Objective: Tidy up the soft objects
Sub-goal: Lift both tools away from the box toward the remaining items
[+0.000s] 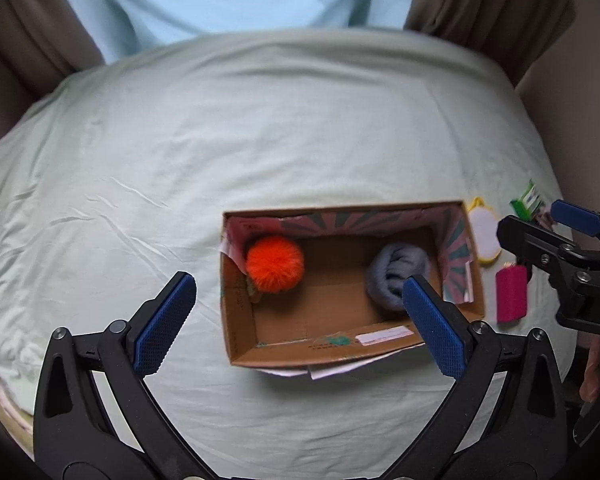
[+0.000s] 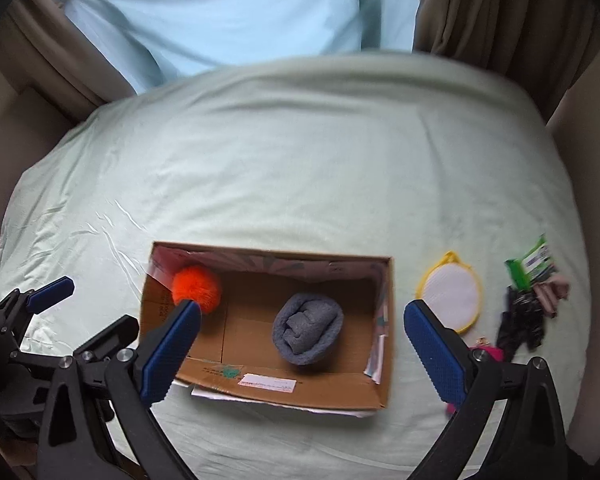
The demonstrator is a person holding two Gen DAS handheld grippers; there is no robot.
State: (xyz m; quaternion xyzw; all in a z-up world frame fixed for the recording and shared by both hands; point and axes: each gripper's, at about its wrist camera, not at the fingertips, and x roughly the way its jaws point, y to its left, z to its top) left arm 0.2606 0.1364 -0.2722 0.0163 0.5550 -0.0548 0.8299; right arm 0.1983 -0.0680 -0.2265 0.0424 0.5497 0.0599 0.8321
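- Looking through the left wrist view: the cardboard box [image 1: 352,344] sits on the bed [image 1: 220,140] with 2 soft things already inside, an orange pom-pom [image 1: 275,264] at its left end and a rolled grey cloth [image 1: 394,274] toward its right end.
- The left tool [image 1: 300,312] hovers over the box, jaws spread wide and empty.
- Outside the box's right wall lie a yellow-rimmed white pad [image 1: 485,236], a pink item [image 1: 511,294] and a green packet [image 1: 526,202], so I judge the sorting roughly half done.
- The right tool [image 1: 540,228] hangs above those leftovers; whether it is open I cannot tell here.
- Turning to the right wrist view: the right tool [image 2: 302,340] is spread wide, holding nothing.
- A black item [image 2: 520,328] and a pale pink item [image 2: 552,290] also wait near the bed's right edge.
- The box floor between pom-pom and cloth is bare, leaving room for drops; the far bed is open.
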